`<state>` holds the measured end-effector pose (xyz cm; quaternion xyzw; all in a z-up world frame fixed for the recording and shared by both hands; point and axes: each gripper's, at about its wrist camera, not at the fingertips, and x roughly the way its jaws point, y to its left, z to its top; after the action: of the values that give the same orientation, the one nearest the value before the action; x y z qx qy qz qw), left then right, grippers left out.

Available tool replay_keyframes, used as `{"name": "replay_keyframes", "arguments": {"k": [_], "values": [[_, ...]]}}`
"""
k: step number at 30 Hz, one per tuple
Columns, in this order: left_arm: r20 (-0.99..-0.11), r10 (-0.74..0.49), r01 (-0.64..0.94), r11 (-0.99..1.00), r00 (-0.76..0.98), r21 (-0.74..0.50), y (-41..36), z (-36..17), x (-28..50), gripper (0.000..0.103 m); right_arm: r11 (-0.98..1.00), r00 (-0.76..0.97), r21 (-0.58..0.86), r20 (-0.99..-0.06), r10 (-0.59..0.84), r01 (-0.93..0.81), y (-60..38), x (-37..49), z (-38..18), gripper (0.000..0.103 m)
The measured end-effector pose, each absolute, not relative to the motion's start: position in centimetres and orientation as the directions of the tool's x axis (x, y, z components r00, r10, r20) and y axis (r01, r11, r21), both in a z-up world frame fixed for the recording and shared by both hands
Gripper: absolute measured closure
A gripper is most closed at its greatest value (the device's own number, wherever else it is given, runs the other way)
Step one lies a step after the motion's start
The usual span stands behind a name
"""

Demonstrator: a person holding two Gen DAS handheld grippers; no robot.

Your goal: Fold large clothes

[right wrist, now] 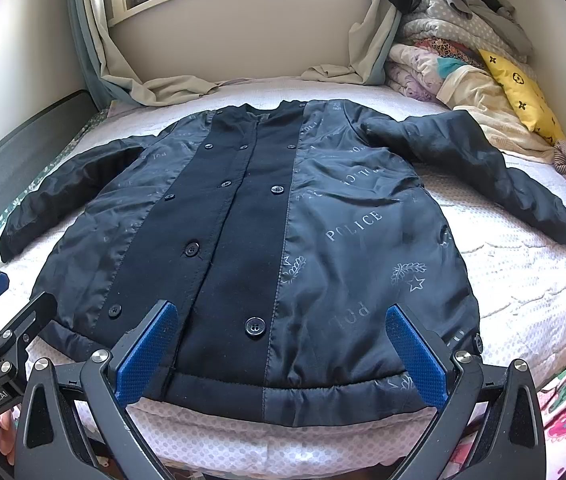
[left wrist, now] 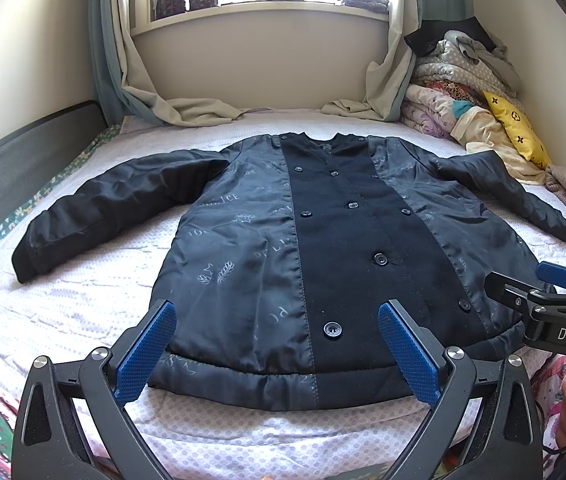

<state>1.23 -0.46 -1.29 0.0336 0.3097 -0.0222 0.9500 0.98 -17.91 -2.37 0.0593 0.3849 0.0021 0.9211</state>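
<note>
The jacket [left wrist: 323, 248] lies flat on the bed [left wrist: 95, 292], front up and buttoned, collar toward the window and hem toward me, both sleeves spread out to the sides. My left gripper [left wrist: 277, 354] hangs just over the hem with its jaws spread wide and nothing between them. My right gripper [right wrist: 283, 354] does the same further along the hem, also spread and empty; from the left wrist view I see it beside the hem's right corner.

I judge this jacket padded and fairly bulky: the hem is a puffy roll, and the sleeves hold some loft. It looks soft and floppy, not stiff, so it should bend wherever I lift it, but thick enough to spring back from a crease. The side panels are shiny and printed, and I expect them to be slippery under my blue pads [left wrist: 147, 356]. The dark middle strip with the buttons [left wrist: 331, 329] looks matte and should grip better, though the buttons themselves are hard lumps I would avoid pinching.

For a first fold I would take the left sleeve [left wrist: 111, 216] at its cuff, and the right sleeve [right wrist: 483, 176] likewise, since the cuffs look matte. For the body, the padded hem roll offers the surest bite.
</note>
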Motion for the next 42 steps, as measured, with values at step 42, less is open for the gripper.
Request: {"name": "replay_keyframes", "arguments": {"k": [42], "values": [[-0.653, 0.032, -0.034, 0.999, 0.757, 0.011, 2.5, 0.7, 4.2, 0.001, 0.995, 0.698, 0.096, -0.714, 0.058, 0.014, -18.5, 1.1, -0.1, 0.0]]}}
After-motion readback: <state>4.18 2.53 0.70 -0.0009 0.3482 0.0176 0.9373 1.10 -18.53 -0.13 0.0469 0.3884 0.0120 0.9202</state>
